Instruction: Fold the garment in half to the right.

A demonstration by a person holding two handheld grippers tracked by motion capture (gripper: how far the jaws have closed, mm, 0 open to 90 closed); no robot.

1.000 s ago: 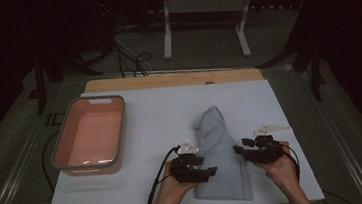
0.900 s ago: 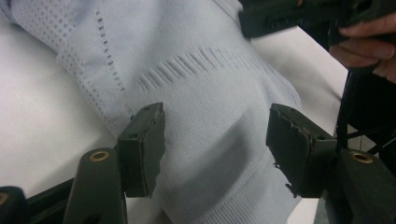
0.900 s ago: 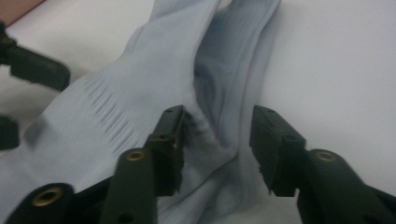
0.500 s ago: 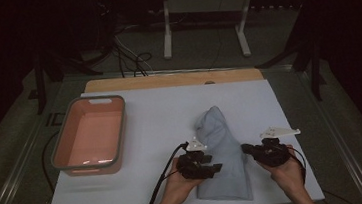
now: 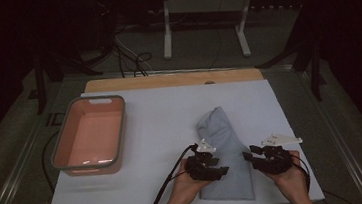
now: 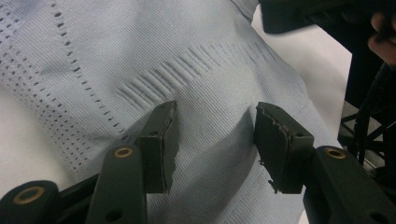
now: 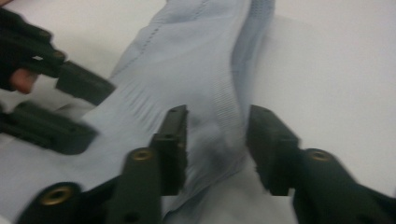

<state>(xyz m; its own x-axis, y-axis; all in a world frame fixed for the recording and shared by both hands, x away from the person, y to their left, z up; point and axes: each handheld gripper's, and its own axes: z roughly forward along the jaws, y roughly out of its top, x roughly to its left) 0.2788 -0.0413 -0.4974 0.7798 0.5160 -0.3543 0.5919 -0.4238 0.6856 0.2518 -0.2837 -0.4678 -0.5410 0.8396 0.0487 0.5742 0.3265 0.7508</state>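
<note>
A light blue knitted garment (image 5: 222, 138) lies folded lengthwise on the white table (image 5: 161, 129), its narrow end pointing away from me. My left gripper (image 5: 219, 169) reaches over the garment's left edge near its close end. Its jaws have narrowed a little but still stand apart above the fabric (image 6: 187, 56), pressing on nothing. My right gripper (image 5: 249, 154) is at the garment's right edge. Its jaws have just been opening, and a raised fold of the cloth (image 7: 187, 60) lies loose between them. The left gripper (image 7: 70, 107) shows across the cloth in the right gripper view.
A pink tub with a grey rim (image 5: 87, 165) stands on the left of the table, nothing in it. A wooden strip (image 5: 167, 79) runs along the far edge. Beyond it are cables and a white stand (image 5: 200, 4) on the dark floor.
Both hands have shifted a little toward the near edge of the table. The left gripper has moved rightward onto the cloth. The garment lies as it did.
</note>
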